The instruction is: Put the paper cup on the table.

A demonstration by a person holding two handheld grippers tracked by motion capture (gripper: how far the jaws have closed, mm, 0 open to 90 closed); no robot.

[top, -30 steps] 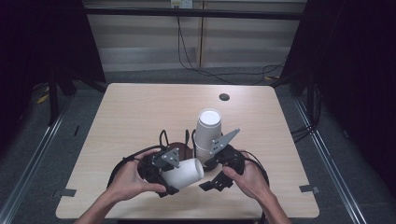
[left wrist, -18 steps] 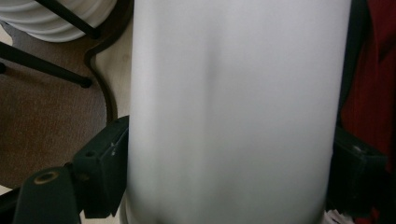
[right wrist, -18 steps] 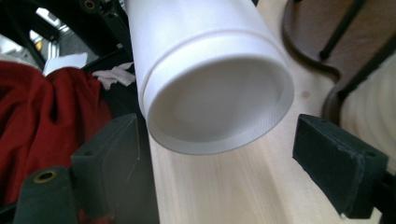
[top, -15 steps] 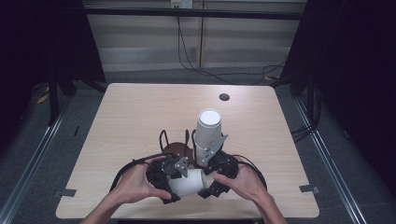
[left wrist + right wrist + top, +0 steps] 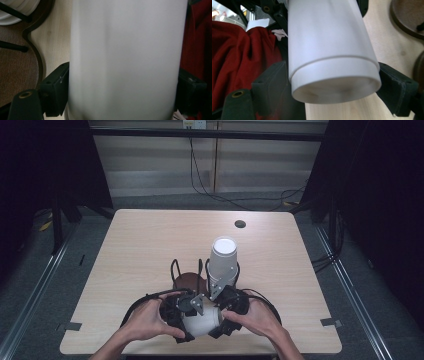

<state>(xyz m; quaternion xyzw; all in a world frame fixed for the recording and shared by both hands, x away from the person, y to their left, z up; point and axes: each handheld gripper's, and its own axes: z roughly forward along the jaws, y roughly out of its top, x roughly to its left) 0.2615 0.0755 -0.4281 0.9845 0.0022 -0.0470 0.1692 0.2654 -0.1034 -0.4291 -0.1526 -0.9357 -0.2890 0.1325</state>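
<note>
Crushing looks the likeliest slip; both grippers clamp one white paper cup (image 5: 202,321), lying sideways just in front of the tall inverted white cup stack (image 5: 222,265) on the pale wooden tabletop (image 5: 140,245); left gripper (image 5: 176,312) and right gripper (image 5: 231,309) face each other, jaws part-open, pressing its walls.

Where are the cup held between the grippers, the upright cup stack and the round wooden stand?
held cup (image 5: 202,321), high view, its white side wall.
cup stack (image 5: 222,261), high view, side of the top cup.
wooden stand (image 5: 186,281), high view, brown disc.
</note>
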